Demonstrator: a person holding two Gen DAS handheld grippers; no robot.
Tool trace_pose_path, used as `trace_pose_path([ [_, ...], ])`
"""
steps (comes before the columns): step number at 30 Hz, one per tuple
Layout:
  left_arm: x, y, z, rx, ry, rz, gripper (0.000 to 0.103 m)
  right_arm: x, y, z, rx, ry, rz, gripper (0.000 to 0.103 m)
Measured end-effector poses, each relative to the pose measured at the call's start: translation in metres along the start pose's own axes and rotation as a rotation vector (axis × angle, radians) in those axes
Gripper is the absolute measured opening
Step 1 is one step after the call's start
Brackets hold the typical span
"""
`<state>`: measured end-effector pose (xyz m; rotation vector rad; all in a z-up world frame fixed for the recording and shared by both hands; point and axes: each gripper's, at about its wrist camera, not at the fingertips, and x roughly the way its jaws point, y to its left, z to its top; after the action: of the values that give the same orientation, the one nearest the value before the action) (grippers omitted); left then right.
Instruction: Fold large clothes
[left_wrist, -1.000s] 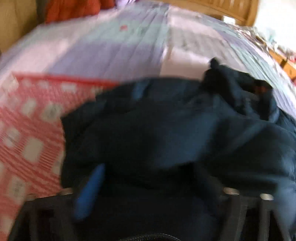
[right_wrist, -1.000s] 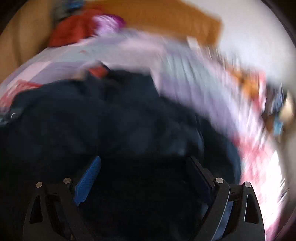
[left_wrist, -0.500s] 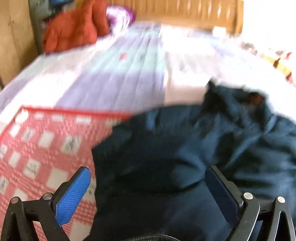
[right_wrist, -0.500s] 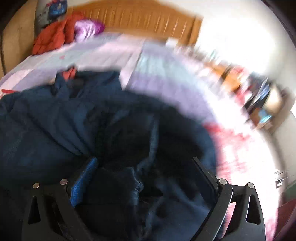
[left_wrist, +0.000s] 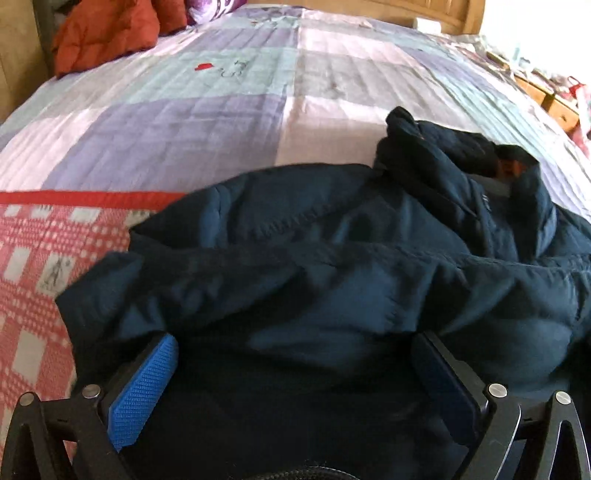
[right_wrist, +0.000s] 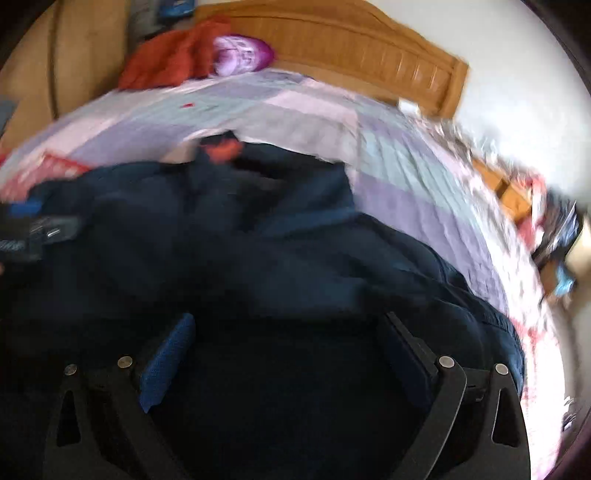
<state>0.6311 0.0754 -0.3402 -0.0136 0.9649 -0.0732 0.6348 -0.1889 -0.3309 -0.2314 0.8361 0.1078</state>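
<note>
A dark navy jacket (left_wrist: 332, 266) lies bunched on a bed, filling the lower and right part of the left wrist view and spreading over a pastel patchwork quilt (left_wrist: 207, 122). Its collar, with a glimpse of orange lining (left_wrist: 511, 168), sits crumpled toward the upper right of that frame. A red-and-white checked blanket (left_wrist: 40, 266) shows at the left edge, partly under the jacket.

The left gripper (left_wrist: 295, 373) sits low in the frame with its fingers (left_wrist: 144, 395) spread wide; dark fabric fills the space between them, but neither blue pad is seen pinching it.

In the blurred right wrist view, the right gripper (right_wrist: 291, 350) also has its fingers (right_wrist: 166, 362) spread apart over the jacket (right_wrist: 258, 266), which covers the centre and lower frame. The left gripper's body appears at the far left edge of that view.

At the top of both frames stand a wooden headboard (right_wrist: 351, 51), a rumpled red-orange garment (left_wrist: 103, 33) and a purple bundle (right_wrist: 242, 55).
</note>
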Motion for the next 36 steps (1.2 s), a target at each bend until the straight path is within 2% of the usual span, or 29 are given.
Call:
trace_pose_path([
  [4, 0.018, 0.005, 0.01, -0.018, 0.011, 0.012, 0.103, 0.027, -0.016, 0.027, -0.024, 0.038, -0.037, 0.101],
  [6, 0.02, 0.01, 0.012, -0.006, 0.003, 0.0, 0.103, 0.039, -0.024, 0.033, -0.005, 0.042, -0.015, 0.101],
  [13, 0.007, 0.033, -0.001, 0.033, -0.03, -0.048, 0.103, 0.028, -0.036, 0.016, 0.013, -0.012, 0.049, 0.101],
  [17, -0.009, 0.044, -0.014, 0.014, -0.045, -0.007, 0.103, 0.015, -0.032, 0.013, -0.001, -0.011, 0.026, 0.101],
  [19, -0.028, 0.037, -0.018, 0.0, -0.083, 0.025, 0.101, -0.014, -0.019, 0.007, -0.014, -0.055, -0.067, 0.101],
  [20, -0.043, 0.026, -0.023, 0.012, -0.128, 0.002, 0.101, -0.029, -0.011, 0.002, -0.024, -0.094, -0.07, 0.101],
  [22, -0.062, 0.0, -0.034, 0.05, -0.18, -0.052, 0.101, -0.059, 0.018, -0.01, -0.067, -0.161, 0.004, 0.101],
  [24, -0.069, -0.031, -0.047, 0.123, -0.191, -0.079, 0.101, -0.072, 0.05, -0.019, -0.139, -0.172, 0.057, 0.101],
  [25, -0.066, -0.045, -0.055, 0.168, -0.181, -0.064, 0.101, -0.075, 0.069, -0.026, -0.185, -0.155, 0.082, 0.101],
  [27, -0.048, -0.057, -0.072, 0.243, -0.139, -0.006, 0.102, -0.067, 0.081, -0.041, -0.255, -0.115, 0.038, 0.1],
  [28, -0.043, -0.052, -0.078, 0.25, -0.138, -0.006, 0.103, -0.056, 0.069, -0.051, -0.232, -0.069, 0.0, 0.1],
  [29, -0.041, -0.04, -0.082, 0.23, -0.143, -0.016, 0.103, -0.051, 0.046, -0.057, -0.157, -0.042, 0.006, 0.099],
  [30, -0.041, -0.03, -0.082, 0.206, -0.137, -0.016, 0.103, -0.05, 0.025, -0.063, -0.097, -0.034, 0.015, 0.099],
  [32, -0.044, -0.013, -0.081, 0.185, -0.129, 0.003, 0.103, -0.057, -0.013, -0.073, -0.037, -0.042, -0.037, 0.099],
  [33, -0.047, -0.008, -0.08, 0.183, -0.127, 0.005, 0.103, -0.06, -0.029, -0.078, -0.015, -0.035, -0.092, 0.099],
  [34, -0.05, -0.002, -0.081, 0.175, -0.122, 0.008, 0.103, -0.059, -0.048, -0.082, 0.033, -0.007, -0.094, 0.102],
  [35, -0.054, 0.002, -0.082, 0.165, -0.12, 0.019, 0.103, -0.059, -0.072, -0.089, 0.138, 0.022, -0.005, 0.102],
  [36, -0.06, 0.005, -0.082, 0.152, -0.12, 0.027, 0.103, -0.062, -0.082, -0.092, 0.178, 0.028, 0.008, 0.102],
])
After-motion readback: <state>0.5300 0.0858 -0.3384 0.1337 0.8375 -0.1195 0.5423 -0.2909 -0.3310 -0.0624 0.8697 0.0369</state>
